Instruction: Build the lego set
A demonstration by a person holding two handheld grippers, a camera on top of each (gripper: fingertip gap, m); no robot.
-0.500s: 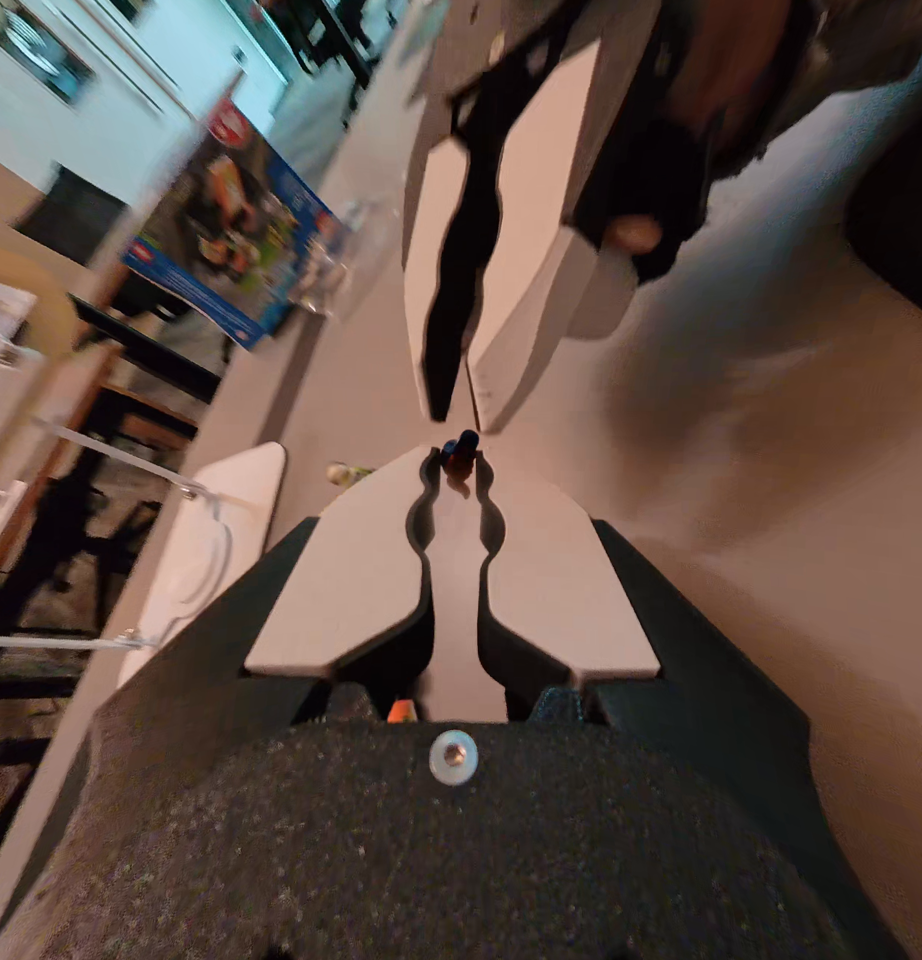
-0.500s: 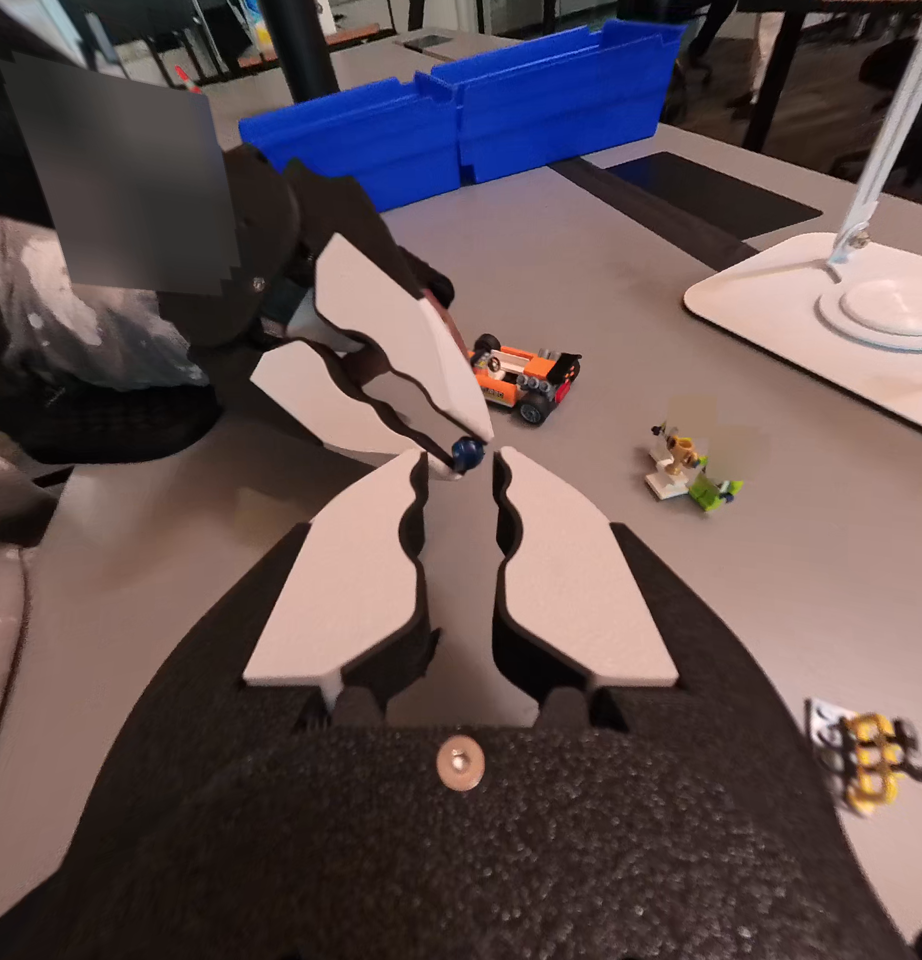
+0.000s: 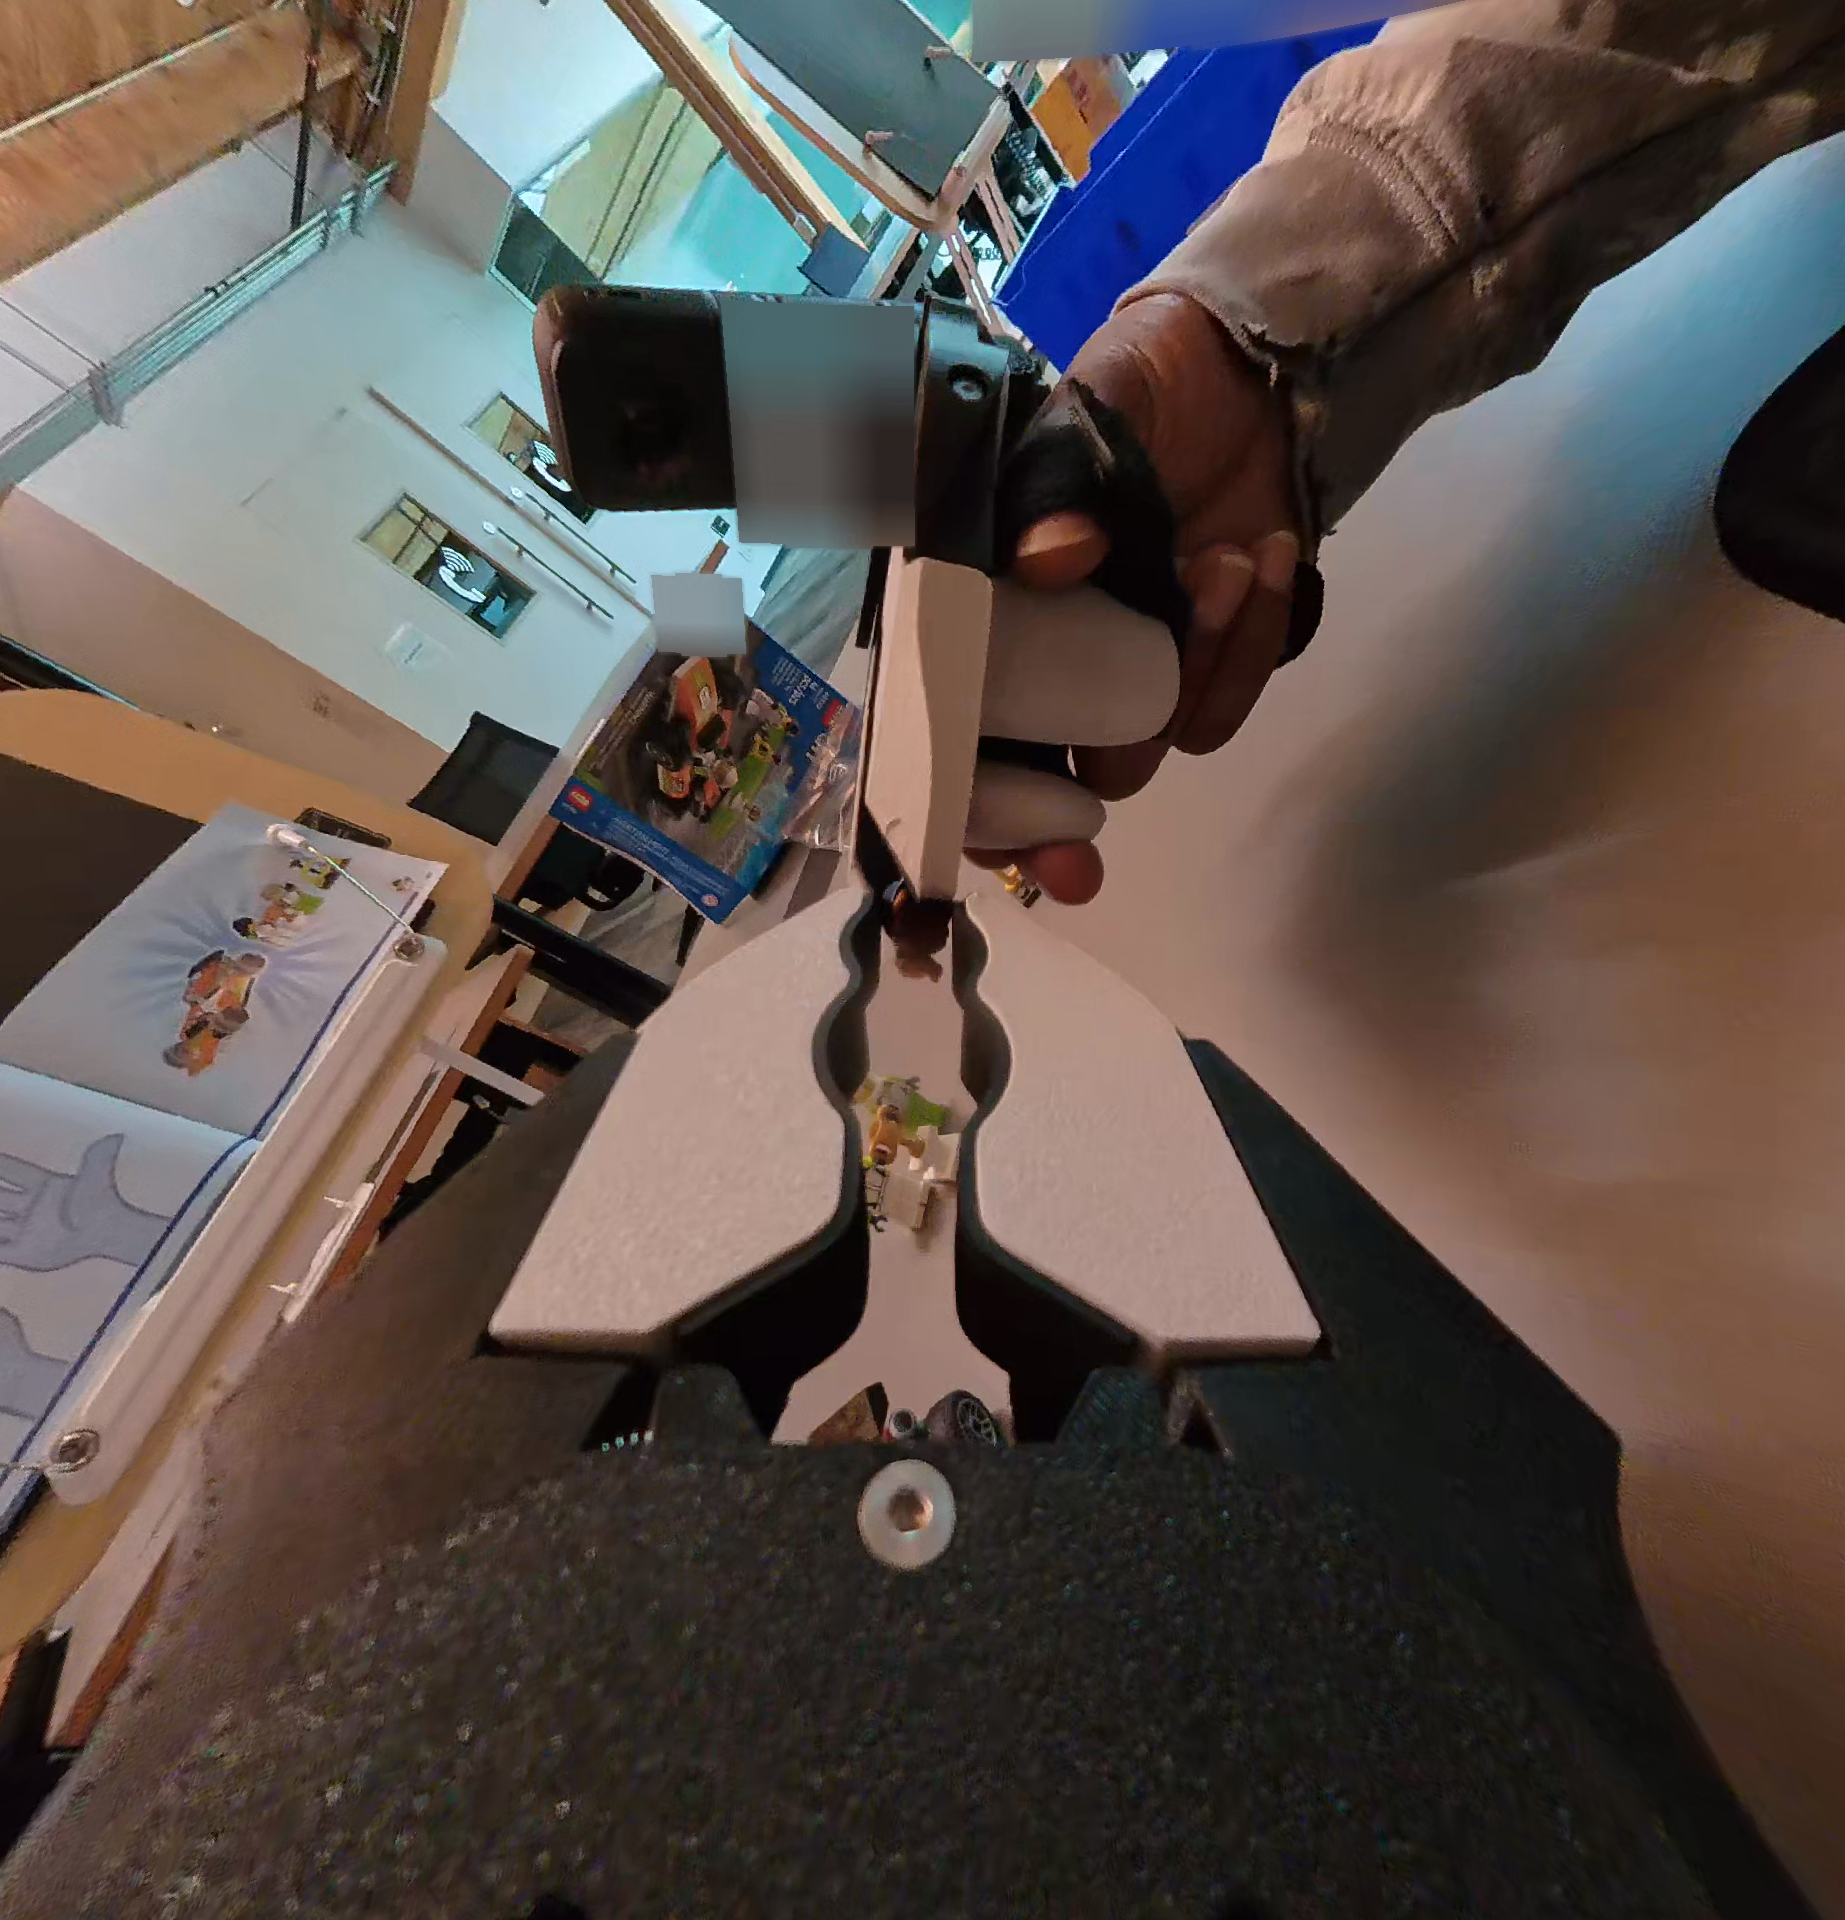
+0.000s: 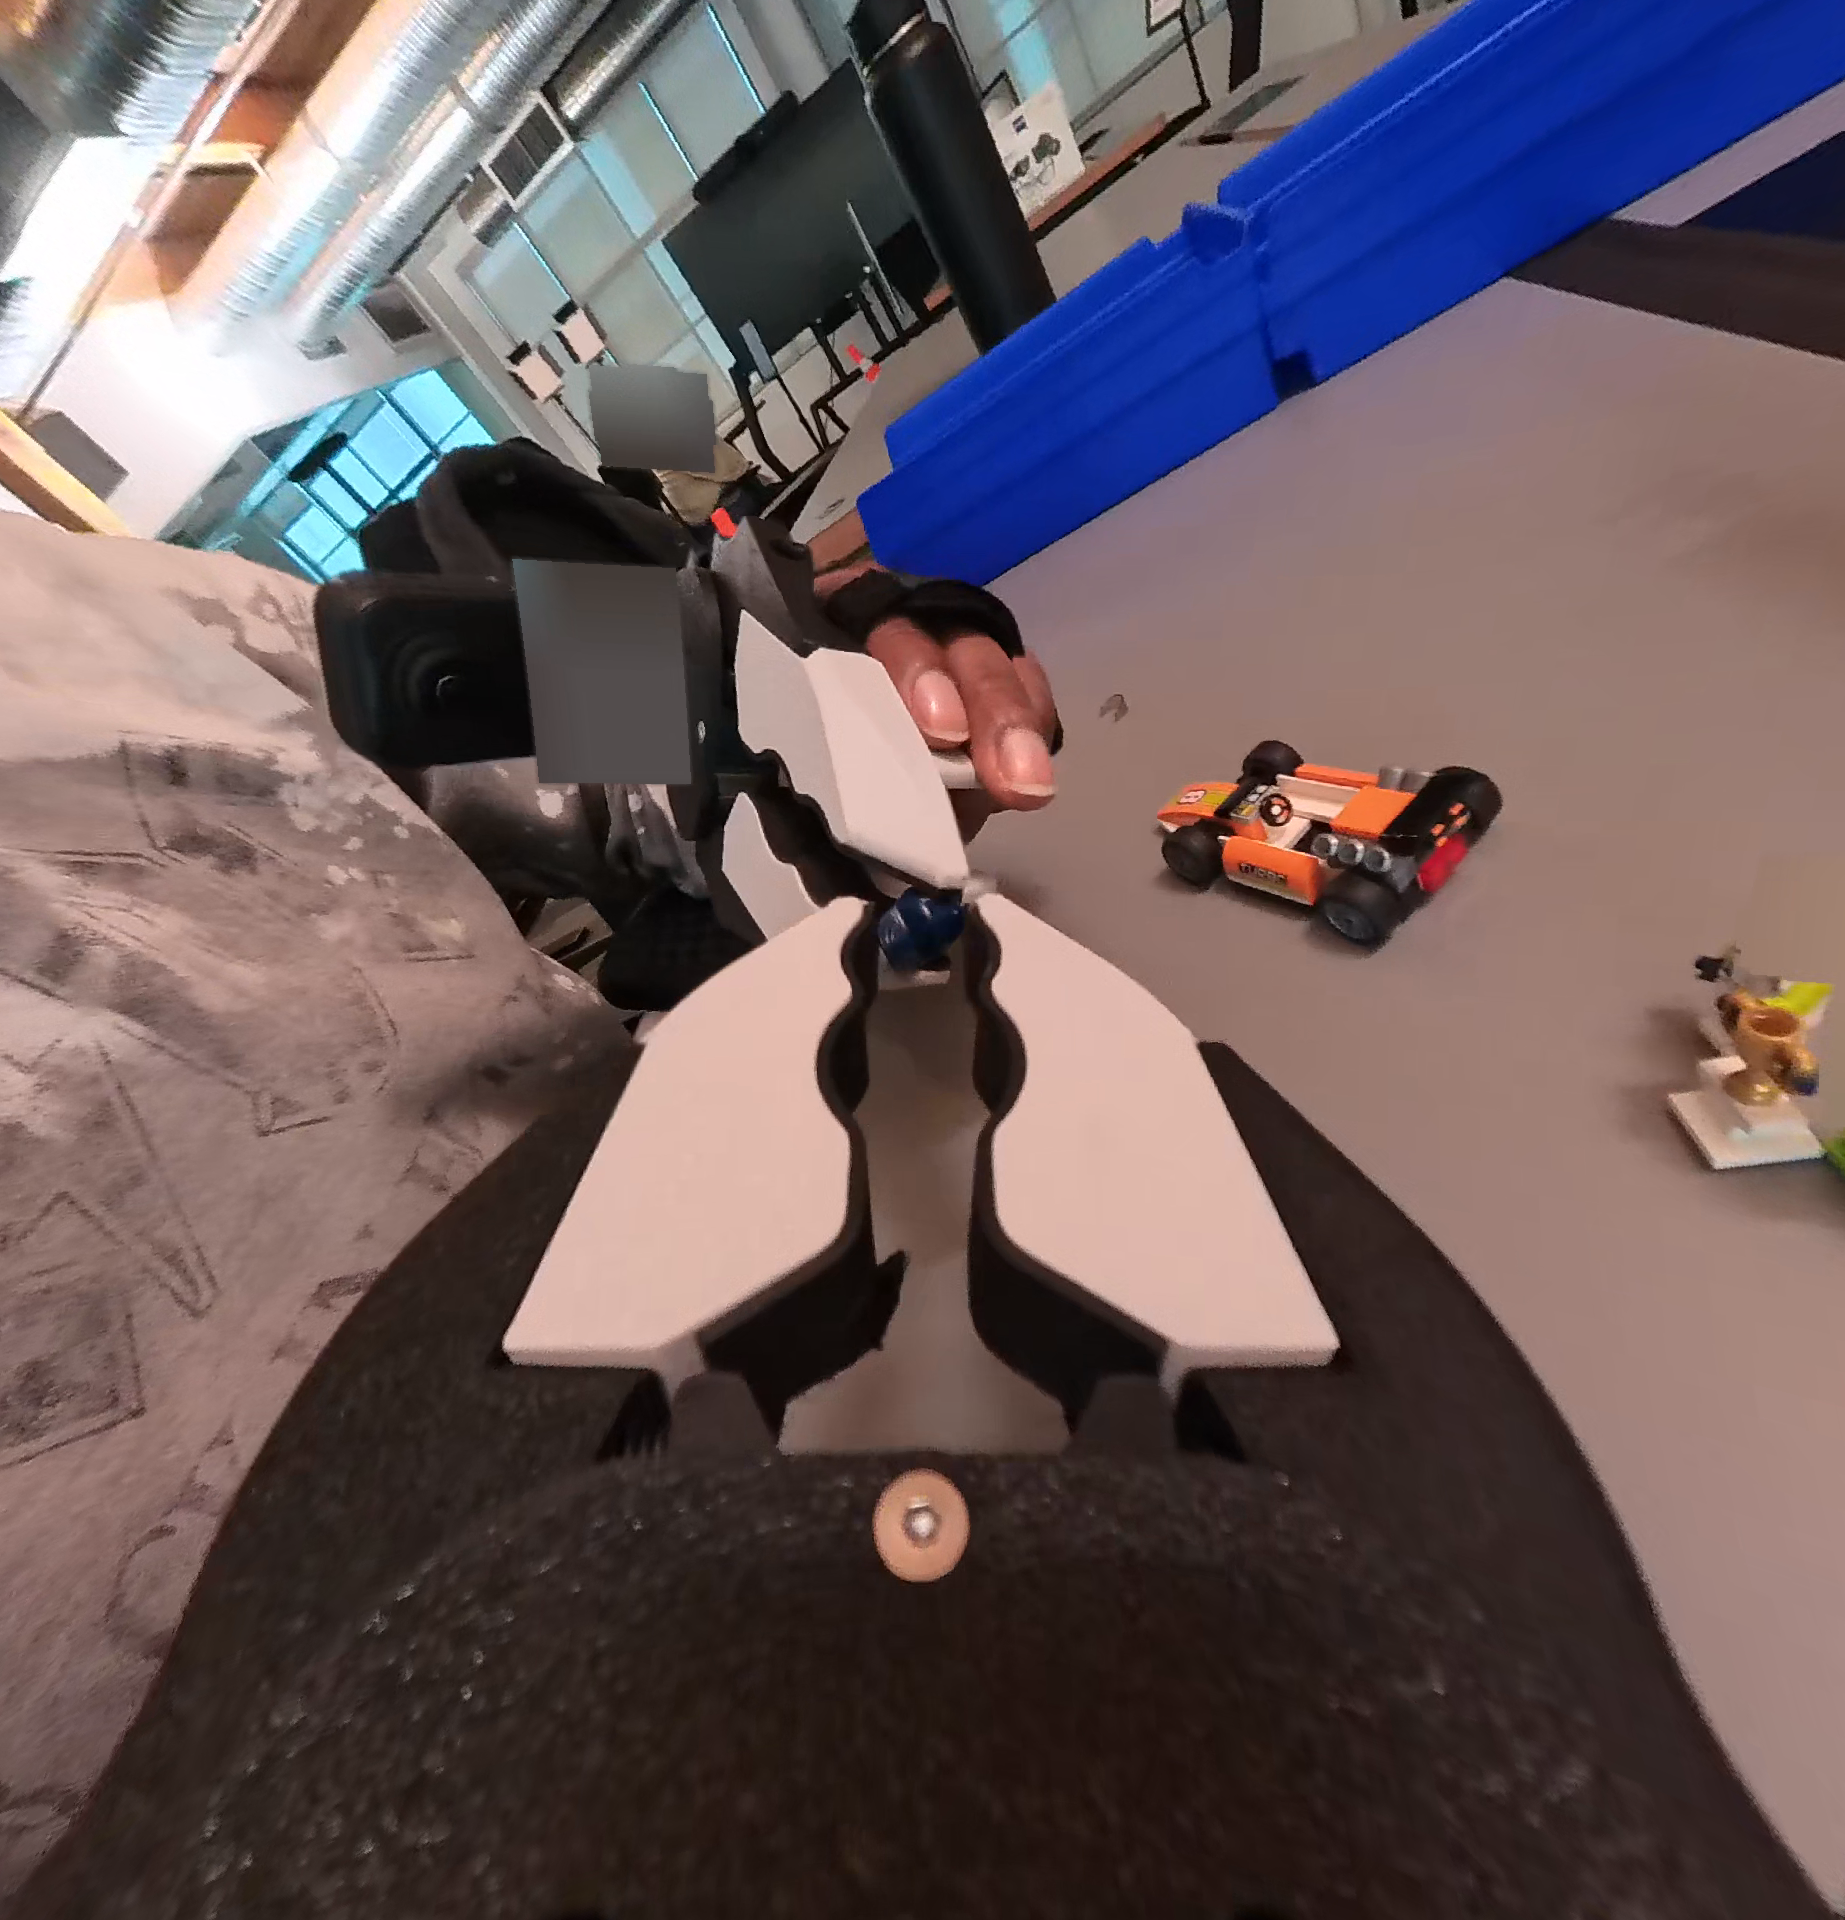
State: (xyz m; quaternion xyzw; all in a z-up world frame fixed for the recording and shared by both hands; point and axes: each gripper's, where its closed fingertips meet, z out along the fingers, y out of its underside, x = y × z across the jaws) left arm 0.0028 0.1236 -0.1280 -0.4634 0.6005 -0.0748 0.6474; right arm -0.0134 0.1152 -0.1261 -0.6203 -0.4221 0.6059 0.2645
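In the left wrist view we see our left gripper (image 3: 913, 914) pinching a small dark lego piece (image 3: 916, 920) at its tips, lifted above the grey table (image 3: 1520, 1143). The right gripper (image 3: 918, 878) comes in from the far side, its tips meeting the same piece; a hand (image 3: 1188, 582) wraps its handle and blocks much of the table beyond. Through the gap between our fingers lies a small white-and-green lego build (image 3: 902, 1143). Far left stands the lego box (image 3: 705, 769), and nearer left an instruction booklet (image 3: 170, 1018).

In the right wrist view our right gripper (image 4: 923, 925) is closed on the dark blue piece (image 4: 918, 925), tip to tip with the left gripper (image 4: 933, 883). To the right on the table sit an orange lego kart (image 4: 1323, 842) and, nearer, a gold trophy build (image 4: 1759, 1060); blue bins (image 4: 1261, 332) line the far edge.
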